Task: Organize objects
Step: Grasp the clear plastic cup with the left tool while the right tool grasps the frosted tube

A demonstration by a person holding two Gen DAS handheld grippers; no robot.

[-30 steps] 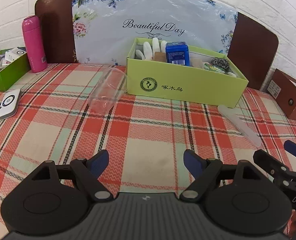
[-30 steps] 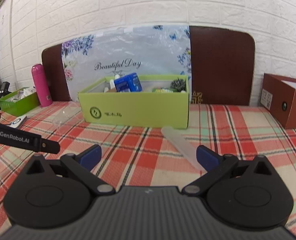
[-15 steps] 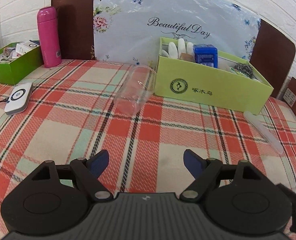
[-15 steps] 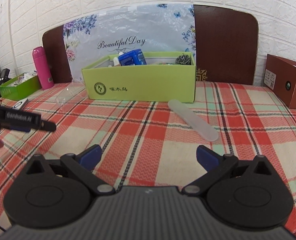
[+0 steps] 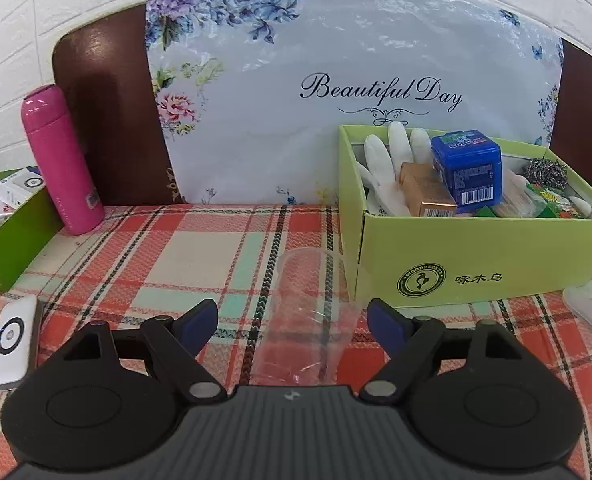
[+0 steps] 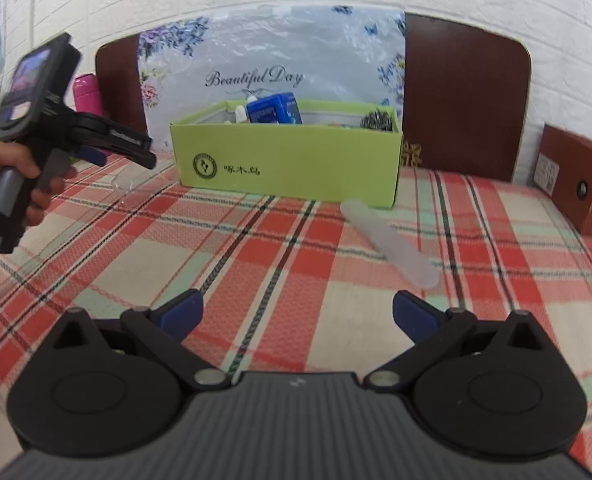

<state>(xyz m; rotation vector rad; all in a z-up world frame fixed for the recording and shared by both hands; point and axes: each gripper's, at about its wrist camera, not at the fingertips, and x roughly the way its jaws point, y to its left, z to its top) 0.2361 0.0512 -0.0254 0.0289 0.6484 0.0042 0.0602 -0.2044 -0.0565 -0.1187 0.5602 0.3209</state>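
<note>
A clear plastic cup (image 5: pixel 303 312) lies on its side on the plaid cloth, just left of the lime-green box (image 5: pixel 475 256). My left gripper (image 5: pixel 292 320) is open, its blue pads either side of the cup and not touching it. The box holds a white glove (image 5: pixel 383 172), a blue carton (image 5: pixel 467 168), a gold carton and a steel scourer. The right wrist view shows a hand (image 6: pixel 8 176) holding the left gripper (image 6: pixel 124 152) over the cup (image 6: pixel 126 182). My right gripper (image 6: pixel 297 312) is open over bare cloth. A frosted tube (image 6: pixel 387 240) lies beyond it, right of centre.
A pink bottle (image 5: pixel 62 160) and a small green box (image 5: pixel 12 232) stand at the far left. A white device (image 5: pixel 12 340) lies near the left fingers. A brown box (image 6: pixel 575 188) sits at the right. A floral board (image 5: pixel 335 100) leans against the brick wall.
The left gripper has moved forward to the clear cup, which now lies between its fingers. The right gripper has barely shifted. Both stay open.
</note>
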